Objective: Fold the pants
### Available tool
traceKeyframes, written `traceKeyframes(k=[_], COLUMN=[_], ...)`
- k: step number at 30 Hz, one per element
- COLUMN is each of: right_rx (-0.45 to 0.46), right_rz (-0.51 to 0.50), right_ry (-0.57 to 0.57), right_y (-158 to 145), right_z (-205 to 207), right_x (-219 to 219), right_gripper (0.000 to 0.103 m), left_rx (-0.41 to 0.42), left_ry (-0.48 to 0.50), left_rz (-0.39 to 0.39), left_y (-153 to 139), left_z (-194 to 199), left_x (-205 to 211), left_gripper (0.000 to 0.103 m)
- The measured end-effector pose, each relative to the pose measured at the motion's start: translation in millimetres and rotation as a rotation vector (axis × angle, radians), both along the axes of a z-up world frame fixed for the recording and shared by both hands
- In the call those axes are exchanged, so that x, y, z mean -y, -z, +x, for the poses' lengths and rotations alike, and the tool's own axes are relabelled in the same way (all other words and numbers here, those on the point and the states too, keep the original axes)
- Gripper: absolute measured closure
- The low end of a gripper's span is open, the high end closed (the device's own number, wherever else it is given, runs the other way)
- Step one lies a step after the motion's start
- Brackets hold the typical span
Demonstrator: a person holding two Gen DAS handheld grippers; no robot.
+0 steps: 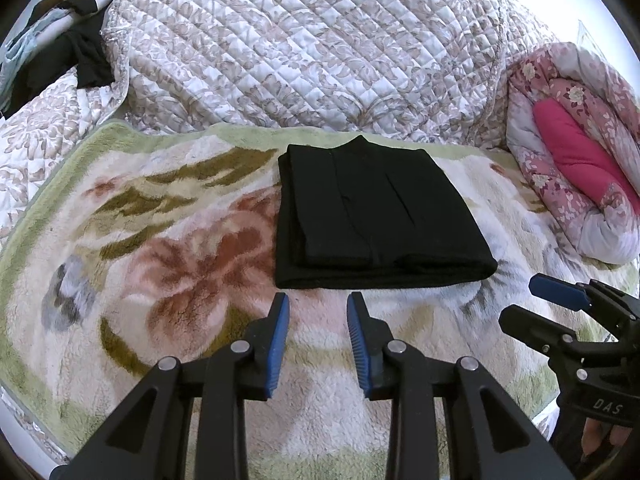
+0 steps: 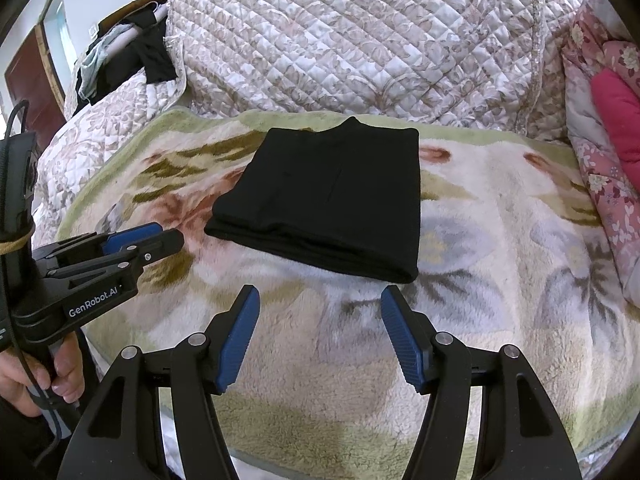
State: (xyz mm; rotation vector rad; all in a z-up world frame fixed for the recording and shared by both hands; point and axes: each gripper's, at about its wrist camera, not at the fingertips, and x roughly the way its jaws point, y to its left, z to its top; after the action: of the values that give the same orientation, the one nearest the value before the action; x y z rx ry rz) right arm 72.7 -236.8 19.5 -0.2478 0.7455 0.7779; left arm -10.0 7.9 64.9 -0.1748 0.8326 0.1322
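The black pants [image 1: 372, 216] lie folded into a flat rectangle on the floral fleece blanket [image 1: 168, 264]; they also show in the right wrist view [image 2: 332, 200]. My left gripper [image 1: 318, 300] is open and empty, just short of the pants' near edge. My right gripper [image 2: 320, 294] is open and empty, just short of the same folded edge. Each gripper shows in the other's view: the right one at the right edge [image 1: 520, 300], the left one at the left [image 2: 168, 236]. Neither touches the pants.
A quilted beige bedspread [image 1: 312, 48] is heaped behind the blanket. A rolled pink floral duvet [image 1: 580, 152] lies at the right. Dark clothes [image 1: 84, 52] hang at the far left. The blanket's near edge [image 2: 280, 440] runs below the grippers.
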Motion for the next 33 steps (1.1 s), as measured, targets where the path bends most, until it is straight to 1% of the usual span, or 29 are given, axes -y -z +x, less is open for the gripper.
traceKeyframes(k=[18, 22, 25, 29, 33], right_rx=[-0.004, -0.005, -0.004, -0.005, -0.004], right_rz=[-0.003, -0.003, -0.004, -0.003, -0.004], right_ry=[-0.003, -0.003, -0.002, 0.0, -0.002], right_y=[1.3, 1.9, 2.0, 1.8, 1.9], right_z=[0.6, 0.2, -0.2, -0.3, -0.3], right_x=[-1.3, -1.4, -1.6, -1.7, -1.7], right_gripper=[0.04, 0.04, 0.04, 0.04, 0.04], left_rx=[-0.006, -0.012, -0.018, -0.025, -0.024], left_ry=[0.004, -0.003, -0.008, -0.012, -0.011], left_rz=[-0.021, -0.003, -0.003, 0.004, 0.007], left_y=[1.8, 2.7, 4.1, 4.4, 4.0], left_z=[2.2, 2.4, 2.1, 2.2, 1.0], left_x=[0.6, 1.6, 1.4, 1.6, 3.5], left_gripper=[0.071, 0.071, 0.068, 0.062, 0.062])
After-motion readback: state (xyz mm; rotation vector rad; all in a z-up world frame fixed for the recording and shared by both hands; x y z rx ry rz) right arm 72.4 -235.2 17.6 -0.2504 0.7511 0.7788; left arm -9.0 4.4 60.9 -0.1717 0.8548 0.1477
